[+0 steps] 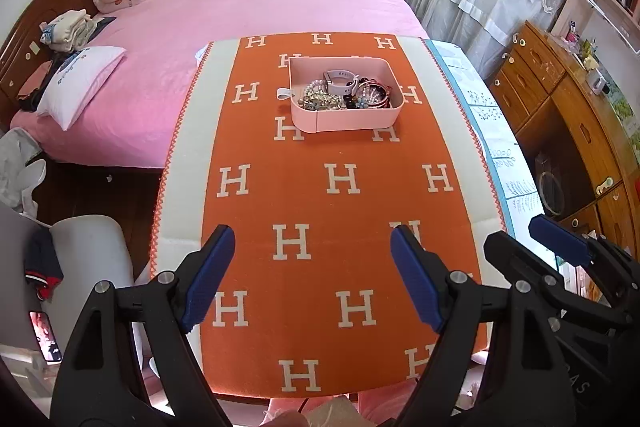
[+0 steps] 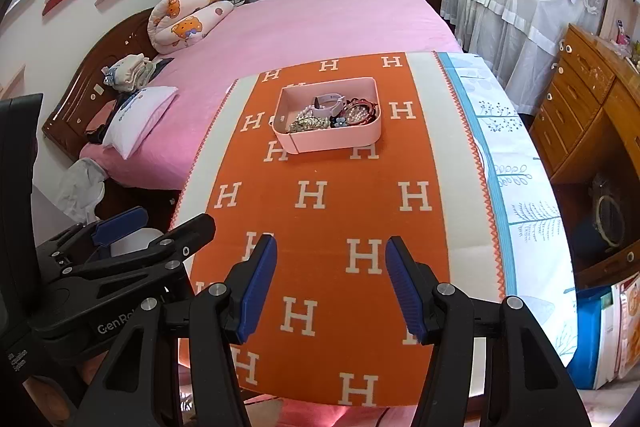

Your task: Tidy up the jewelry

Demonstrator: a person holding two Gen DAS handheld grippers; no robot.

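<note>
A pale pink tray (image 1: 345,123) (image 2: 327,143) stands toward the far end of the orange H-patterned cloth (image 1: 320,195) (image 2: 320,227). It holds a heap of jewelry: a white watch (image 1: 340,79) (image 2: 329,105), pearl strands (image 1: 370,95) (image 2: 358,114) and glittery pieces (image 1: 318,102) (image 2: 308,123). My left gripper (image 1: 311,233) (image 2: 170,217) hovers open over the near part of the cloth, nothing between its fingers. My right gripper (image 2: 331,241) (image 1: 520,233) hangs beside it on the right, also open and empty. Both are well short of the tray.
The cloth covers a table with a white and blue patterned cover (image 2: 516,163) showing along its right side. A pink bed (image 1: 248,3) lies beyond and to the left. A wooden cabinet (image 1: 568,123) stands on the right, and a grey chair (image 1: 90,251) at the near left.
</note>
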